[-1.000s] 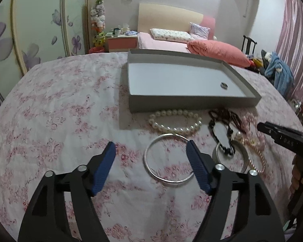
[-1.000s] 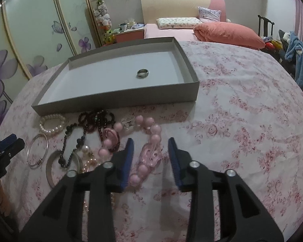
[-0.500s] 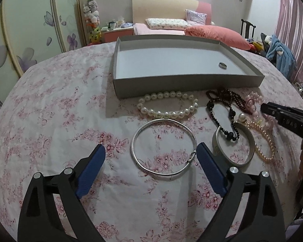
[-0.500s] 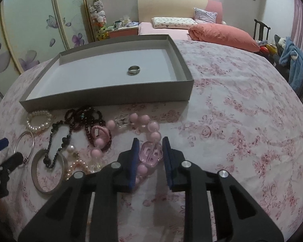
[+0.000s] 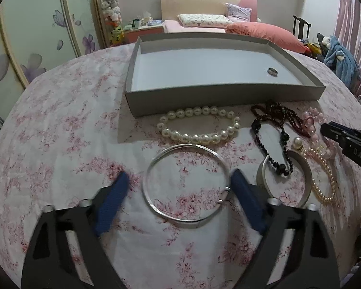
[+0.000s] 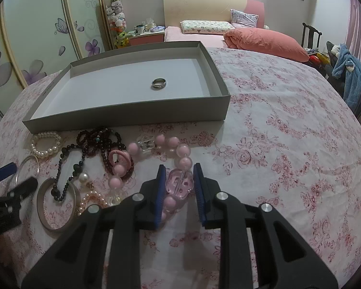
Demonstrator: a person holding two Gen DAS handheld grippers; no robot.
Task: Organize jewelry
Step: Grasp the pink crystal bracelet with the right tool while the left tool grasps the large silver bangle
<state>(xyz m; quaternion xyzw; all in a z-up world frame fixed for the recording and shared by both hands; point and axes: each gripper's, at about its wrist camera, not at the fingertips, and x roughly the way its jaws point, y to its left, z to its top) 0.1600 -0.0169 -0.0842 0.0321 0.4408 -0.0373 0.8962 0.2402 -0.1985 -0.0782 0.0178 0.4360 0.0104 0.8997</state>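
A thin silver bangle (image 5: pixel 187 185) lies flat on the floral cloth between the blue fingers of my left gripper (image 5: pixel 178 187). Its jaws are closing: the right pad touches the bangle by the clasp, while the left pad stands apart from it. My right gripper (image 6: pixel 179 168) is shut on the clear pink charm (image 6: pixel 179 185) of the pink bead bracelet (image 6: pixel 173 142), which rests on the cloth. The grey tray (image 5: pixel 223 91) behind holds one ring (image 5: pixel 272 71). The right gripper's finger (image 5: pixel 349 142) shows at the right edge of the left wrist view.
A pearl bracelet (image 5: pixel 197 139), a dark bead necklace (image 5: pixel 276 118), a wide silver cuff (image 5: pixel 303 187) and a fine pearl strand (image 5: pixel 325 180) lie close together in front of the tray. A bed with a red quilt (image 6: pixel 264 41) stands behind the table.
My left gripper moved forward and down, opened wider, then began narrowing with the bangle now between its fingers. My right gripper closed onto the pink charm and has held still since.
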